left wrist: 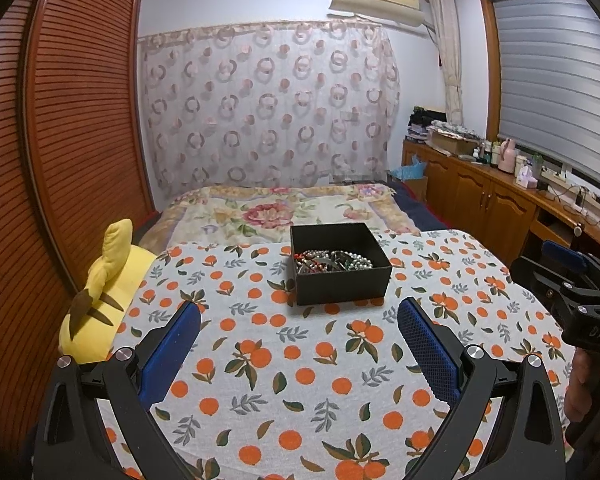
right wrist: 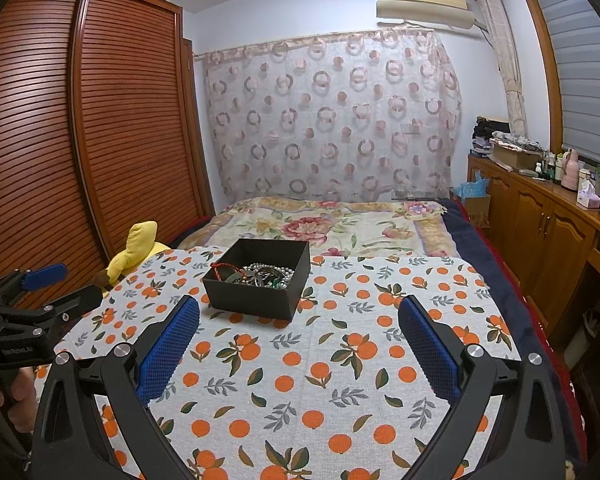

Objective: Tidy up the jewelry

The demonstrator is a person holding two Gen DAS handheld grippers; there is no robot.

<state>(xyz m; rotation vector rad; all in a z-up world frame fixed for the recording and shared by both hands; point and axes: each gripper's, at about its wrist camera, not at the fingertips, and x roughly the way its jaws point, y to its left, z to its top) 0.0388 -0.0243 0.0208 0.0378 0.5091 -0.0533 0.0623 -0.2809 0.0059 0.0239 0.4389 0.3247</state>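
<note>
Left wrist view is showing the box [left wrist: 340, 264] sitting near the far edge of the counter [left wrist: 284, 380], its top uncovered, probably so the tangled jewelry [left wrist: 332, 261] inside is reachable from above. The left tool [left wrist: 298, 354] is hovering over the cloth near the front edge, its pads spread wide, gripping and touching nothing. The right tool [right wrist: 298, 354] is hanging likewise, spread wide and empty, short of the box.
</note>
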